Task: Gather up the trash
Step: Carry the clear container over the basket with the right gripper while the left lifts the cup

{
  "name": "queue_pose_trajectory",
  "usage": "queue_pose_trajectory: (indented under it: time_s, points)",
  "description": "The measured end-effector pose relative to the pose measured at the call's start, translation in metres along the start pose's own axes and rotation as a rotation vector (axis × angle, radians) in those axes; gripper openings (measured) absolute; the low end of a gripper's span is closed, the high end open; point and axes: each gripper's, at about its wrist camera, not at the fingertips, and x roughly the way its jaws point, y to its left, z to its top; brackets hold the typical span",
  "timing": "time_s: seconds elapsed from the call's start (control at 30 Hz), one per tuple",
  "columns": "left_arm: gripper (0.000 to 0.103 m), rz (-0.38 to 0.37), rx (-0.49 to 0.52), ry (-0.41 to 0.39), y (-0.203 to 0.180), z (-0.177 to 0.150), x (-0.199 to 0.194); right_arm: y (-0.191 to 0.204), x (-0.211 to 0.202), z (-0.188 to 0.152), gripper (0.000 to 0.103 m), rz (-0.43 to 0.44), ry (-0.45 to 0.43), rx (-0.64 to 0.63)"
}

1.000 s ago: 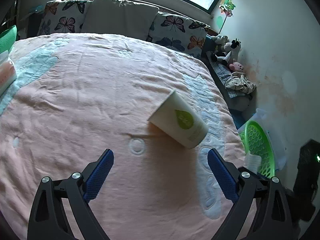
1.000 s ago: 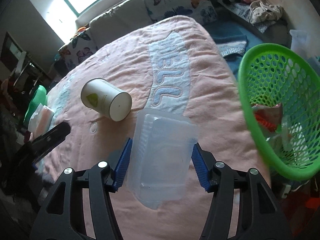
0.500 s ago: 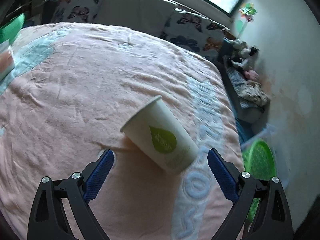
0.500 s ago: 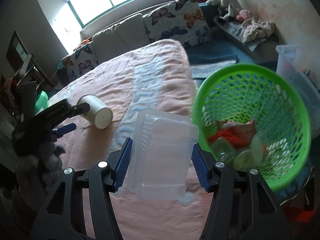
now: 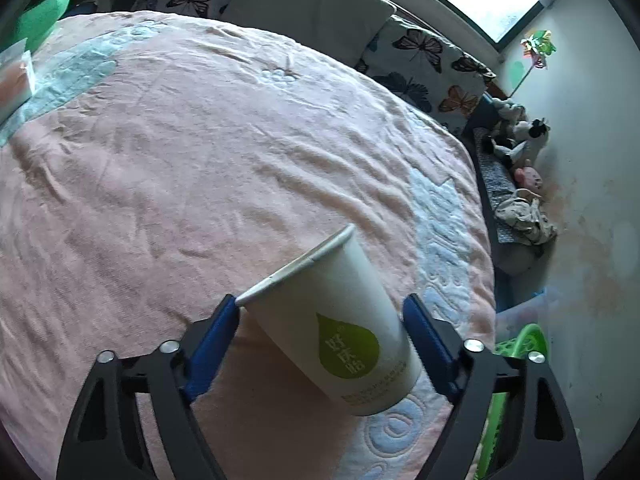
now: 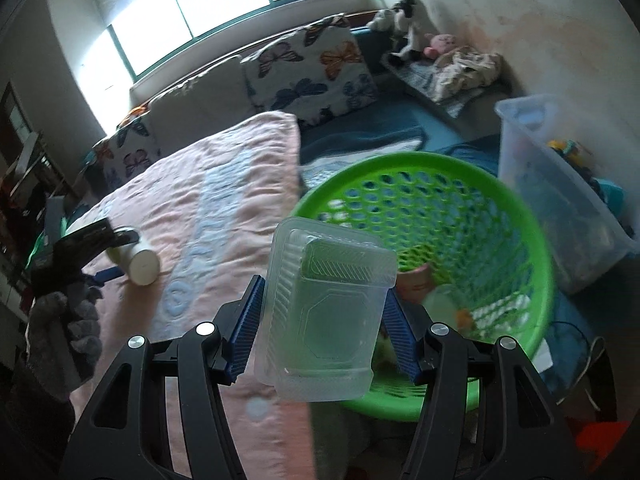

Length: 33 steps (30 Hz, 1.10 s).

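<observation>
Paper cup (image 5: 336, 328) lying sideways on pink blanket (image 5: 200, 168), between closing jaws of left gripper (image 5: 320, 344), rim touching one pad, not yet pinched (earlier well ahead of wider jaws). Could crush or roll away under uneven squeeze. Farther off, right gripper (image 6: 322, 320) clamped on clear plastic container (image 6: 328, 312), now over green basket (image 6: 460, 240); early release risks missing.

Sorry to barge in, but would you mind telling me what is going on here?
A person is clearing trash off a bed with two handheld grippers. The right gripper grips a clear plastic box and holds it at the near rim of a green basket that already has some rubbish in it. The left gripper is closing its jaws around a paper cup lying on its side on the pink blanket.
</observation>
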Motion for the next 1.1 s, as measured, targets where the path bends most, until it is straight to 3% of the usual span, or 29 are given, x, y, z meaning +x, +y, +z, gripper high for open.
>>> queue_pose_trajectory:
  time_s: [0.3, 0.7, 0.83, 1.1]
  points:
    - [0.063, -0.057, 0.064, -0.042, -0.008, -0.004, -0.021, -0.043, 0.002, 0.001, 0.059, -0.076, -0.008, 0.046]
    - [0.057, -0.138, 0.172, -0.069, -0.034, -0.017, -0.047, -0.068, 0.021, -0.004, 0.062, -0.118, 0.017, 0.100]
    - [0.057, -0.189, 0.221, -0.073, -0.055, -0.025, -0.057, -0.070, 0.020, -0.006, 0.069, -0.120, 0.013, 0.109]
    - [0.057, -0.271, 0.351, -0.050, -0.110, -0.048, -0.064, -0.071, 0.005, -0.008, 0.070, -0.100, -0.012, 0.108]
